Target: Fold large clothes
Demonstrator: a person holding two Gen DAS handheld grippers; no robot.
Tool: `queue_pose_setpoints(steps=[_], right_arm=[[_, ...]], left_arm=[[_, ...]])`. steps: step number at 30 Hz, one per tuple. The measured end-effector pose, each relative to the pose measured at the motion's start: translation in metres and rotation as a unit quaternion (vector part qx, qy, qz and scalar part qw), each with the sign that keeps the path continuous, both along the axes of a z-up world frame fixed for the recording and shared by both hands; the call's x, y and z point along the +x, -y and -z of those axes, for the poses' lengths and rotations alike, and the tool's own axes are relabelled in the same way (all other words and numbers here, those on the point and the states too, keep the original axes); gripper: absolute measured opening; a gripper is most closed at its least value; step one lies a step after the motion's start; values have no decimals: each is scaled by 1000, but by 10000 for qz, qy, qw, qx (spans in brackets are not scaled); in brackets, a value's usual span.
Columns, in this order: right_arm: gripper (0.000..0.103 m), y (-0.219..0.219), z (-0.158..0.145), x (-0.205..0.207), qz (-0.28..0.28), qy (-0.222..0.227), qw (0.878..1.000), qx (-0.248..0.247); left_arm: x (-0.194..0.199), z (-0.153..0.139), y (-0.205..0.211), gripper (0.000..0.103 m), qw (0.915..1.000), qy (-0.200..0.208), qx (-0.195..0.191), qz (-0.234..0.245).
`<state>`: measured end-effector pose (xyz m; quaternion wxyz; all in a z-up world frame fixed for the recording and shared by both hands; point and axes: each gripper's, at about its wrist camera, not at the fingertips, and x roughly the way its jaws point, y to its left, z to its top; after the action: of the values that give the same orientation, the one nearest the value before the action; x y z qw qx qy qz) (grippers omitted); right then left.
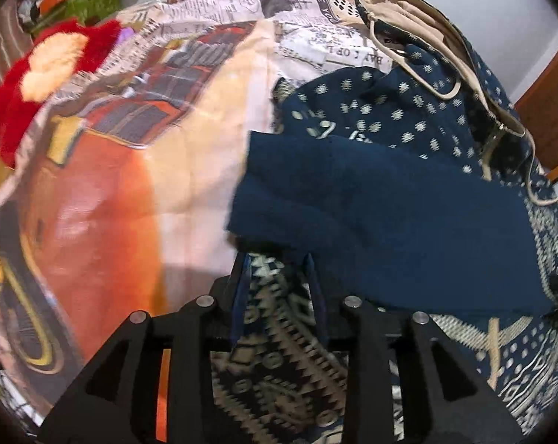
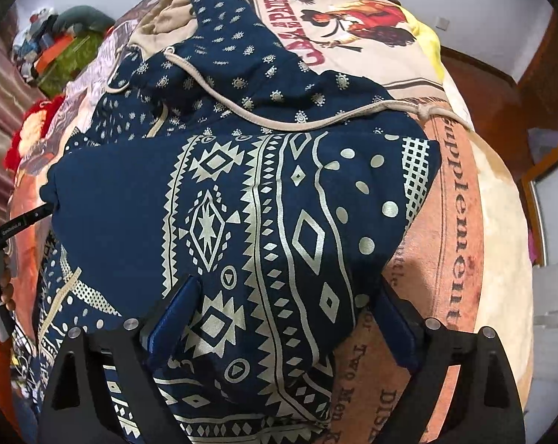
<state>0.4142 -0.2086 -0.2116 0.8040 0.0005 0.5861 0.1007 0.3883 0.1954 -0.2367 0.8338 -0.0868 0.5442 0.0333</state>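
The left gripper points forward and down at the bed; its jaws stand moderately apart with patterned cloth of the navy hoodie lying between them, and the plain navy fold drapes over the fingertips, so whether the jaws clamp the cloth cannot be told. In the right wrist view, the left gripper enters from the left edge, its tip hidden under the hoodie's plain navy edge, with the person's hand on its handle.

The right gripper is angled down over the hoodie; its jaws are spread wide, one blue pad on the cloth and the other at the hoodie's right edge over the printed bedsheet. Nothing is pinched.

The hoodie lies part-folded on the bed, its cream-lined hood at the far end and its cream drawstring trailing across the chest.

Farther left, a red plush toy rests at the sheet's edge. Beyond it stands a green box with orange and other items piled on top.
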Motion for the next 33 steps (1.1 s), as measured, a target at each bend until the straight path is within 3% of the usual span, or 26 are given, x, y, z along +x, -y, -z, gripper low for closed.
queue_pose_setpoints(steps=[6, 9, 13, 18, 21, 26, 33], right_arm=[[91, -6, -12, 3, -276, 128, 9993, -228], [91, -11, -35, 9, -409, 509, 9973, -341], [91, -23, -76, 23, -608, 1310, 9886, -436], [92, -49, -115, 57, -768, 2197, 9692, -806], [92, -65, -125, 85, -880, 2430, 9616, -921], [92, -79, -119, 137, -773, 2234, 9700, -561], [91, -88, -76, 213, -258, 1649, 9857, 228]], left_arm=[[-4, -43, -11, 36, 9993, 353, 3, 118], [5, -70, -9, 49, 9973, 698, 135, 170], [35, -99, 6, 53, 9939, 1041, 205, 317], [81, -116, 31, 65, 9908, 1285, 86, 425], [110, -116, 41, 66, 9905, 1322, 52, 366], [166, -99, 40, 66, 9929, 1166, -212, 95], [228, -59, 25, 66, 9919, 803, -913, -373]])
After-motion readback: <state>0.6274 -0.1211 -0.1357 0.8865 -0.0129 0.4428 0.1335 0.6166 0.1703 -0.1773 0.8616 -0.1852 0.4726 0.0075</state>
